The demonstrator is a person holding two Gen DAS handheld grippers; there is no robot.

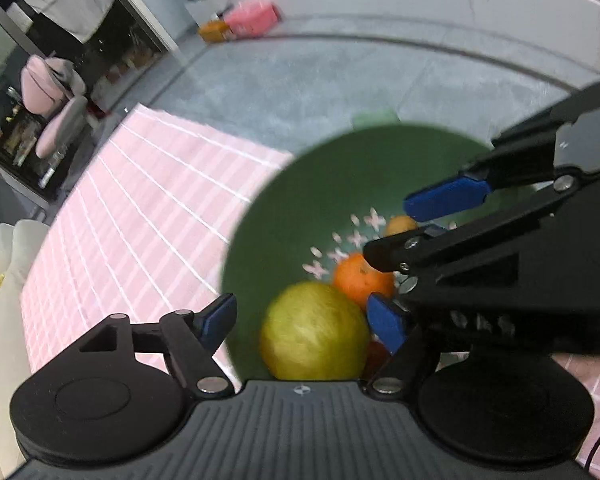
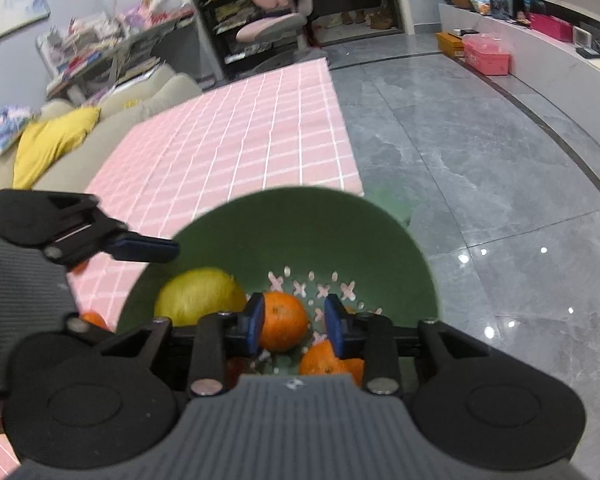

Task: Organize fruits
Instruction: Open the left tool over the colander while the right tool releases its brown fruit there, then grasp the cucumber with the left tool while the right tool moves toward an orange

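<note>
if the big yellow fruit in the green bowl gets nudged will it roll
Probably: the yellow fruit looks round, and the bowl curves, so it should settle back toward the orange. It is the largest fruit, likely the heaviest.

green bowl (image 2: pixel 284 224), orange mandarin (image 2: pixel 282 320), pink white-checked mat (image 2: pixel 236 148).

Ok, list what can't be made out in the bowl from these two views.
- Red fruit, left wrist view: mostly hidden behind the left gripper finger; kind unclear.
- Lower orange, right wrist view: cut off by the right gripper body.
- Far small orange fruit, left wrist view: partly covered by the right gripper, blurred.
- Bowl near rim: hidden under both grippers.
</note>
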